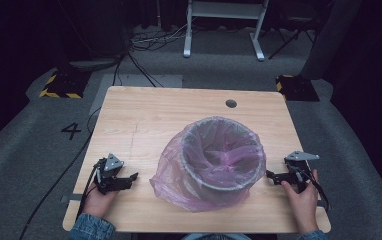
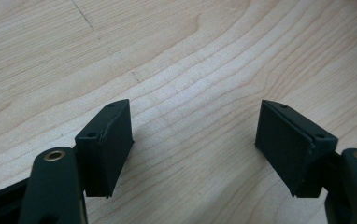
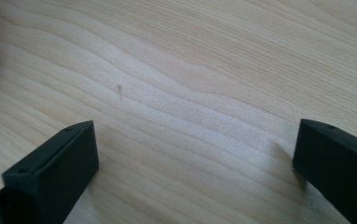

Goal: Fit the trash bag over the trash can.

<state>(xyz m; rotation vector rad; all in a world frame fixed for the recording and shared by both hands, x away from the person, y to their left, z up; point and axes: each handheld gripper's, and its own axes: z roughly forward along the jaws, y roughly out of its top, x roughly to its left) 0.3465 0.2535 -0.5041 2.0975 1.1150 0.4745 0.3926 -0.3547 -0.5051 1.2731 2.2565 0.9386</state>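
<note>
Both grippers, left [image 1: 129, 178] and right [image 1: 271, 176], rest wide open and empty beside the bin [image 1: 222, 172]; its pink liner bag [image 1: 179, 185] looks fitted, work seemingly finished

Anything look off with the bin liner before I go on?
Yes. The pink bag lines the grey bin unevenly: on the left and front it billows out loose and pools on the table, while on the right it sits snug over the rim. Nothing is spilled or torn that I can see.
</note>
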